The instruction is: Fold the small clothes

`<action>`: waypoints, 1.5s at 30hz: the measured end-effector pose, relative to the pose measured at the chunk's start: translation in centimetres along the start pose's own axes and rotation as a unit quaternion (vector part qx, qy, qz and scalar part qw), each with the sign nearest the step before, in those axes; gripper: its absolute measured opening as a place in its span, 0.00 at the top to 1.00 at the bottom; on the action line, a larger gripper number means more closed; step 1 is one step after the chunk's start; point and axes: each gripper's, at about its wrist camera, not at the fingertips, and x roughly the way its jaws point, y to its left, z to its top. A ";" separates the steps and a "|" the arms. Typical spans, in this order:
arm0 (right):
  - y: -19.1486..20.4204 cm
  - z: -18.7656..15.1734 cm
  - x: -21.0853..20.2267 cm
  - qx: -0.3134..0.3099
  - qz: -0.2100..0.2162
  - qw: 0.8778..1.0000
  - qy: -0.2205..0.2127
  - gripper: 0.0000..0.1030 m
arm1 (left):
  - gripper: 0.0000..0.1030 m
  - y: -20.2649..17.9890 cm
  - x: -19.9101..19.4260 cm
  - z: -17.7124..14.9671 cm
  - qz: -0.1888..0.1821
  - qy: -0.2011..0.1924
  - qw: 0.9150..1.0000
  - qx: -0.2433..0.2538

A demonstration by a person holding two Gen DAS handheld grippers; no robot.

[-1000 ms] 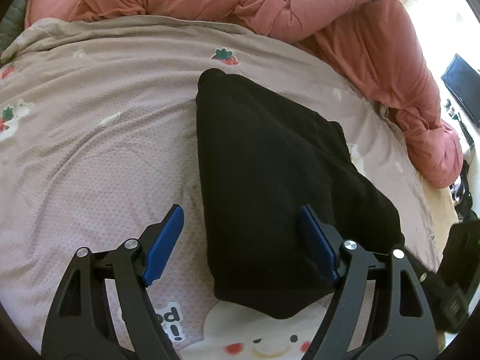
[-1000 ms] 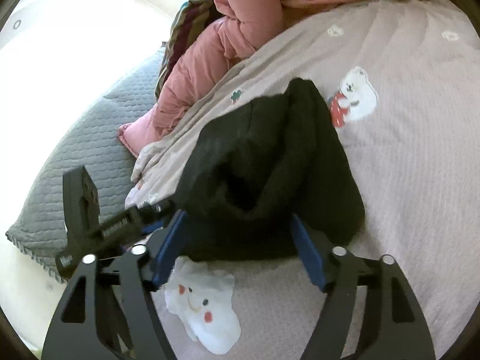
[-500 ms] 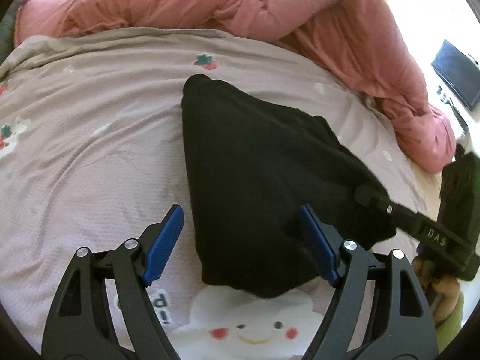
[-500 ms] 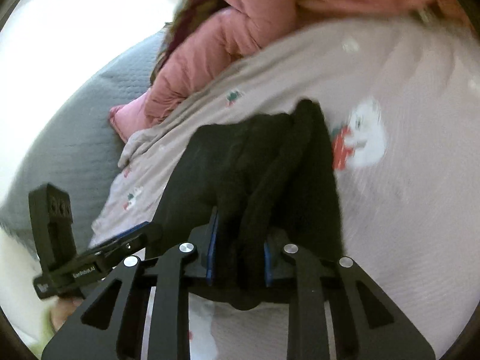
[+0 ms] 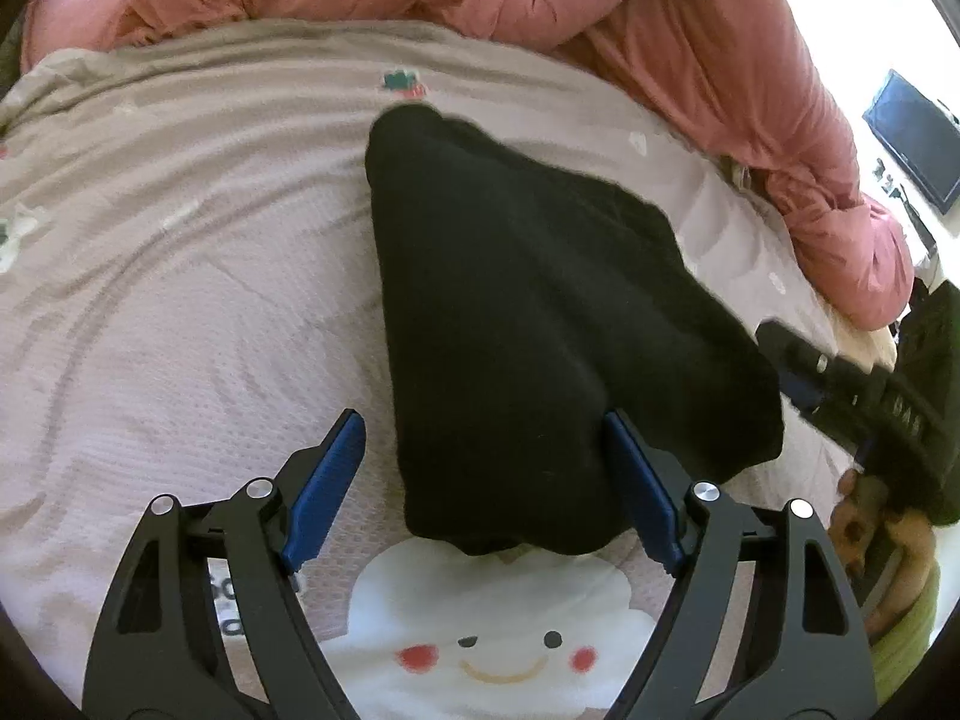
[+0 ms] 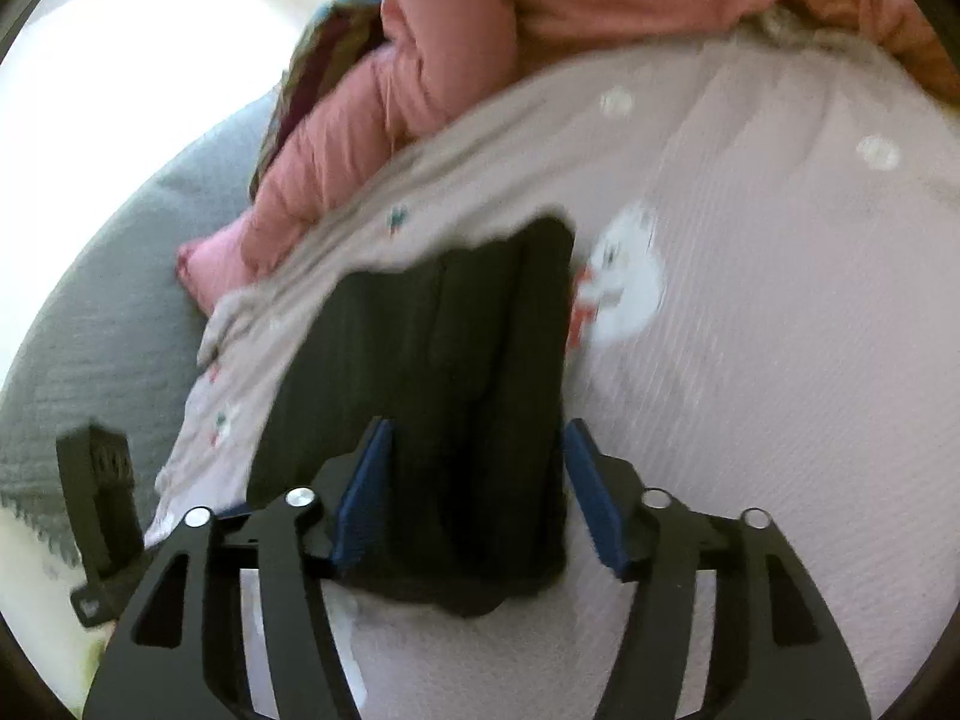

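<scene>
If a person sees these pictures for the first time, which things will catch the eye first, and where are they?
First comes the black garment, folded into a dark wedge in the middle of the pale printed bedsheet. Behind it, a bulky pink quilt is heaped along the far edge of the bed. Near the camera, a smiling white cloud print lies on the sheet just in front of the garment.

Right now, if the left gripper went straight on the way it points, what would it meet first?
Most likely the black garment: its near edge lies between the open left gripper fingers, on the pinkish bedsheet. Depth is unclear, so it may touch the sheet alongside.
</scene>
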 end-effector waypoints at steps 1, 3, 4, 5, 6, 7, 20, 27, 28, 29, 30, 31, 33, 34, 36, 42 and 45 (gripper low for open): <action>0.1 0.7 0.0 -0.005 -0.011 1.000 -0.002 0.41 | 0.29 0.0 -0.6 0.1 0.004 -0.013 1.000 -0.001; 0.0 1.9 0.3 -0.008 -0.025 1.000 -0.004 0.41 | 0.29 -0.1 -1.2 0.5 0.010 -0.026 1.000 0.000; 0.1 2.6 0.7 -0.012 -0.027 1.000 -0.005 0.41 | 0.29 -0.2 -1.2 0.8 0.017 -0.027 0.999 0.007; 0.3 3.3 1.4 -0.019 -0.030 0.999 0.000 0.39 | 0.29 -0.1 -1.1 1.0 0.022 -0.025 0.999 0.009; 0.4 3.9 2.2 -0.024 -0.035 0.999 0.009 0.36 | 0.29 0.0 -0.6 1.0 0.025 -0.017 1.000 0.008; 0.4 4.7 3.4 -0.026 -0.039 0.999 0.022 0.35 | 0.29 0.2 -0.3 1.1 0.022 -0.012 1.000 0.003; 5.2 6.8 10.5 -0.141 -0.111 0.982 0.064 0.86 | 0.29 0.4 -1.1 0.4 0.029 -0.028 0.999 0.014; 3.9 8.7 8.7 -0.116 -0.007 0.993 0.014 0.87 | 0.29 1.0 -1.3 0.4 0.036 -0.030 0.999 0.011; 2.5 8.8 9.5 -0.096 -0.009 0.995 0.027 0.87 | 0.28 1.1 -1.2 0.4 0.031 -0.028 0.999 0.010; 1.8 8.6 10.0 -0.090 -0.019 0.995 0.036 0.87 | 0.28 1.1 -1.2 0.4 0.029 -0.026 0.999 0.009; 0.9 8.3 10.6 -0.087 -0.035 0.994 0.048 0.87 | 0.28 1.1 -1.1 0.4 0.026 -0.025 0.999 0.009; 0.3 7.8 11.2 -0.091 -0.048 0.993 0.056 0.87 | 0.28 1.0 -1.0 0.4 0.023 -0.024 0.999 0.008; -0.1 6.9 11.5 -0.101 -0.059 0.992 0.048 0.84 | 0.28 1.0 -0.8 0.4 0.021 -0.022 0.999 0.007; 0.1 6.6 11.4 -0.112 -0.068 0.991 0.041 0.84 | 0.28 0.9 -0.7 0.4 0.022 -0.023 0.999 0.009; 0.6 6.1 11.3 -0.135 -0.093 0.986 0.033 0.81 | 0.26 1.0 -0.7 0.3 0.024 -0.022 0.999 0.008; 2.0 5.6 11.1 -0.181 -0.148 0.972 0.025 0.67 | 0.26 1.2 -0.7 0.3 0.024 -0.020 0.999 0.006; 2.5 5.5 10.0 -0.188 -0.158 0.969 0.021 0.61 | 0.26 1.2 -0.8 0.3 0.025 -0.020 0.999 0.005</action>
